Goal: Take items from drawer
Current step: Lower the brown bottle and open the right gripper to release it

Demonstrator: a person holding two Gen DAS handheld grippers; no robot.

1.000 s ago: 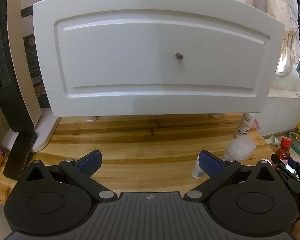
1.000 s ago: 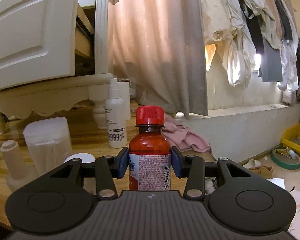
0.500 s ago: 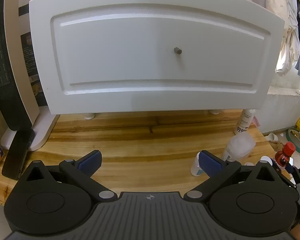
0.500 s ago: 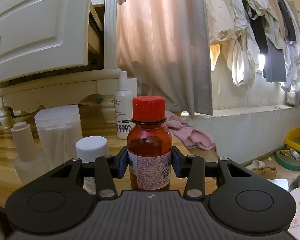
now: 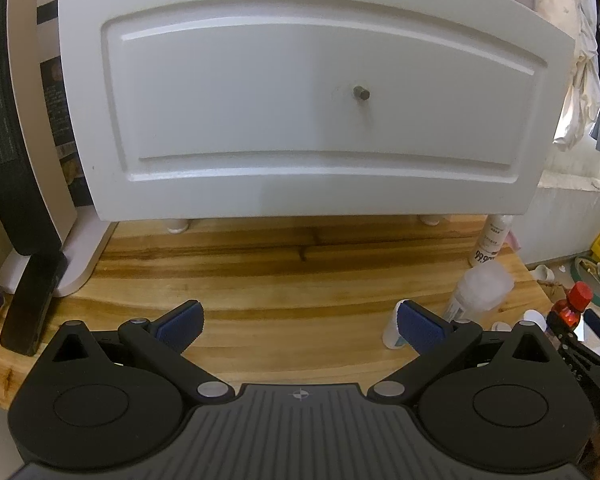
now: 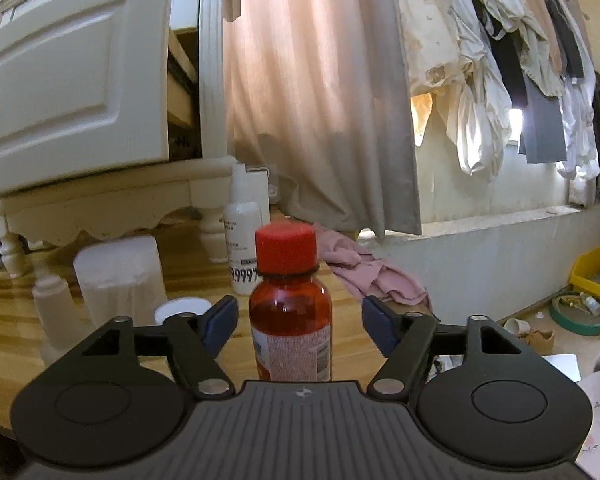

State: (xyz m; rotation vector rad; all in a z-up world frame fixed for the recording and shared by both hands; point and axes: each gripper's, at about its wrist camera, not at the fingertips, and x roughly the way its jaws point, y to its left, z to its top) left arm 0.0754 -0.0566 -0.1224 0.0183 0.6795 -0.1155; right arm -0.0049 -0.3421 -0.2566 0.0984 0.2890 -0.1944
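The white drawer front (image 5: pixel 316 112) with its small metal knob (image 5: pixel 361 92) fills the left wrist view; from the right wrist view the drawer (image 6: pixel 71 80) stands pulled out of the cabinet. My left gripper (image 5: pixel 300 324) hangs open over the wooden tabletop (image 5: pixel 283 280), nothing between its pads. An amber bottle with a red cap (image 6: pixel 289 312) stands upright between the pads of my right gripper (image 6: pixel 295 326), whose jaws are opening, with gaps on both sides. The same bottle (image 5: pixel 572 308) shows at the right edge of the left wrist view.
Near the amber bottle stand a white spray bottle (image 6: pixel 241 236), a frosted plastic container (image 6: pixel 119 280), a small white bottle (image 6: pixel 53 312) and a white-capped jar (image 6: pixel 181 308). A pink cloth (image 6: pixel 364 272) lies at the table's right end. A black phone (image 5: pixel 31 300) leans by the cabinet's left.
My right gripper's jaws have parted from the amber bottle, which now stands free on the table. The left gripper has kept still.
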